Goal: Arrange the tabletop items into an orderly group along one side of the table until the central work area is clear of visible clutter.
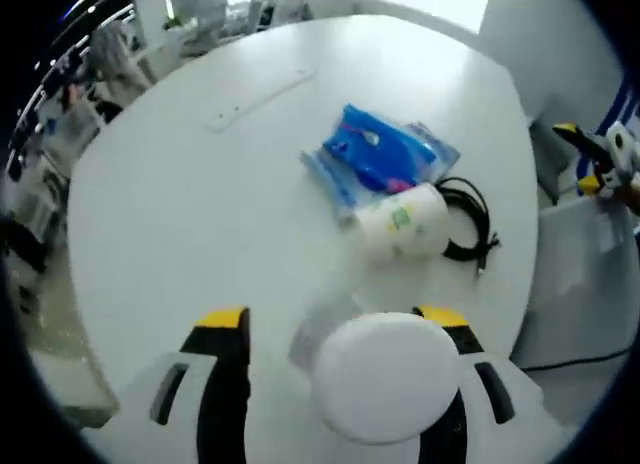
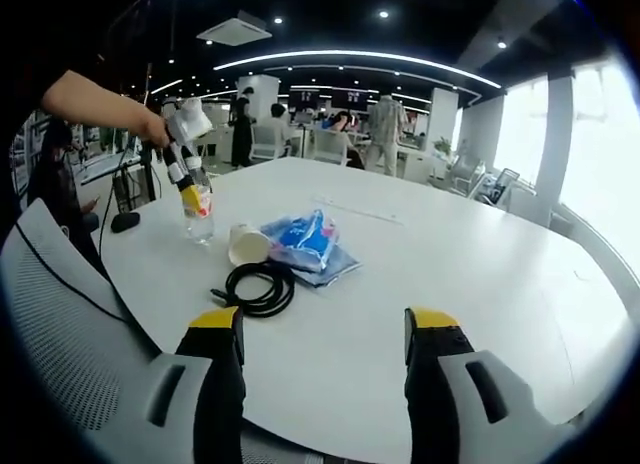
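Holding a clear bottle (image 2: 200, 212) (white cap (image 1: 385, 376)) pinched between its jaws, left gripper (image 2: 190, 196) should lower it upright just beside the cup (image 2: 246, 245) ahead; right gripper (image 2: 320, 334) spread, empty.

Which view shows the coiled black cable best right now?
The right gripper view: the black cable lies whole on the table, its coil open in front of the paper cup. In the left gripper view the cup partly hides the cable.
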The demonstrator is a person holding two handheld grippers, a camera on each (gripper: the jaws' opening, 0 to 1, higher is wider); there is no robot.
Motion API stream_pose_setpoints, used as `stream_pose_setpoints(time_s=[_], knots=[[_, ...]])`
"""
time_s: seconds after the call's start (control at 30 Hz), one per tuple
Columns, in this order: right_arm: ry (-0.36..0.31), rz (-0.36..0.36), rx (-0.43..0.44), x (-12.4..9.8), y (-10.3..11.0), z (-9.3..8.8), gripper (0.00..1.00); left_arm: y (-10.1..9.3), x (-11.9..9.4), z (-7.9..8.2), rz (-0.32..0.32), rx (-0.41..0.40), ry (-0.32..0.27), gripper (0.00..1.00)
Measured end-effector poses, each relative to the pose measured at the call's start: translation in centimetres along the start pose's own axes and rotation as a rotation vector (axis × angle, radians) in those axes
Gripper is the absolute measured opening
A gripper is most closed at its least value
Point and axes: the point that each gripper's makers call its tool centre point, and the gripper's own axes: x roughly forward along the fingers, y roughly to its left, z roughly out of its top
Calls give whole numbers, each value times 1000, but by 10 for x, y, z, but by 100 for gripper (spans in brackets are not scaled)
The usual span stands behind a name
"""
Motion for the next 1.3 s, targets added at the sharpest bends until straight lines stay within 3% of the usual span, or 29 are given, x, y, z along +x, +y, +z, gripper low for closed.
stream_pose_setpoints(time_s=[0.03,0.17,0.27,0.43,0.93,1.1,1.3], knots=[[0,0,0,0,0,0,65,0,0,4,6,-15,-58,62],[3,2,-1,0,0,-1,65,2,-2,-1,37,-80,-115,61],[6,4,-3,0,1,-1,64,5,-3,-2,82,-192,-177,61],[8,6,-4,0,1,-2,64,2,-1,-4,115,-258,-245,55],[22,24,-13,2,5,-4,64,10,-3,-6,294,-303,-385,53],[29,29,-19,2,6,-6,63,9,-4,-1,316,-303,-440,50],[32,26,-20,2,6,-7,63,8,-1,-1,320,-300,-444,46]])
